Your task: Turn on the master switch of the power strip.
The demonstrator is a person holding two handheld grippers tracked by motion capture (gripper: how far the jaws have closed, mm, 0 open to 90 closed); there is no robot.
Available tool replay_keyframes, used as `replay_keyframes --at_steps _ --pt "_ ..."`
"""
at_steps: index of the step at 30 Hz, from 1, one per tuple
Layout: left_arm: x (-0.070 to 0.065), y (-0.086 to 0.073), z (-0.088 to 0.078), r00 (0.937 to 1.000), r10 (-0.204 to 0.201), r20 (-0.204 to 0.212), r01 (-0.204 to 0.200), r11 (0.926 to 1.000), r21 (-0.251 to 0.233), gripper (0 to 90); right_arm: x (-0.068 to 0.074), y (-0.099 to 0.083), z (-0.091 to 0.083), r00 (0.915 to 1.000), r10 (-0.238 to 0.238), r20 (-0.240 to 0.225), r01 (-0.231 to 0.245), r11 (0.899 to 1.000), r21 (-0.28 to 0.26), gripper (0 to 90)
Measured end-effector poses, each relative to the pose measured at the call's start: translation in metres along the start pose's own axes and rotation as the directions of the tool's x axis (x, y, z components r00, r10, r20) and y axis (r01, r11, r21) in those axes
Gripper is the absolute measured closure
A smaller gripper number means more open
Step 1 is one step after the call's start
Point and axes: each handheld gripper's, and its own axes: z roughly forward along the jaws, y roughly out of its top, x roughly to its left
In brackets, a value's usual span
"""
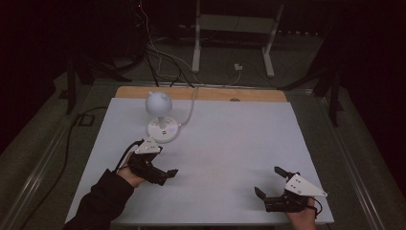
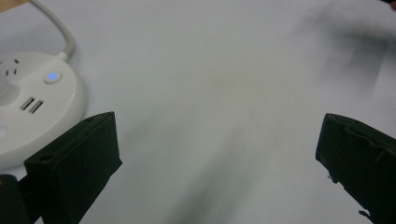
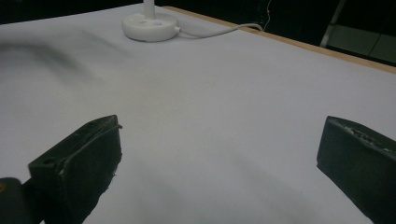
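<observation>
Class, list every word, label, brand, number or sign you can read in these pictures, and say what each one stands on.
No readable words, brands or numbers anywhere.
Round white power strip: bears no print that can be read; a small blue-lit button, two slots and some socket holes are all that mark it.
White lamp: blank.
Left gripper and right gripper: no readable labels.

We find the lamp (image 1: 159, 106) standing on its round base (image 1: 163, 130) toward the far left of the table (image 1: 230, 143), its cable (image 1: 191, 109) running back over the far edge. Our left gripper (image 1: 165, 173) sits just in front of that base, nearer our side. Our right gripper (image 1: 268, 184) sits at the near right, well apart from both. Bare tabletop lies between the two grippers.
</observation>
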Motion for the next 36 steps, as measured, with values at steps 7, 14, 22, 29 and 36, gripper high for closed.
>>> replay_keyframes --at_steps 7,14,22,29,36 --pt "-0.005 -0.020 -0.004 0.9999 0.008 0.014 -0.008 0.9997 0.021 0.3 0.001 0.000 0.000 1.0000 -0.002 -0.005 0.002 1.000 0.000 0.0" --pt "-0.008 -0.040 -0.006 0.9998 0.007 0.021 -0.007 0.9993 0.036 0.3 0.001 0.000 0.000 1.0000 -0.003 -0.007 0.003 1.000 0.001 0.0" --pt "-0.008 -0.060 -0.010 0.9997 0.023 -0.001 -0.022 0.9990 0.039 0.3 0.001 0.000 0.001 0.9999 -0.007 -0.008 0.007 1.000 0.004 0.0" --pt "-0.004 -0.076 -0.016 0.9999 0.002 -0.011 -0.001 0.9982 0.060 0.3 0.002 0.000 0.001 0.9999 -0.008 -0.011 0.009 1.000 0.006 0.0" --pt "-0.001 -0.089 -0.026 0.9989 -0.041 -0.023 0.042 0.9978 0.052 0.3 0.001 0.000 0.000 0.9999 -0.007 -0.011 0.007 1.000 0.006 0.0"
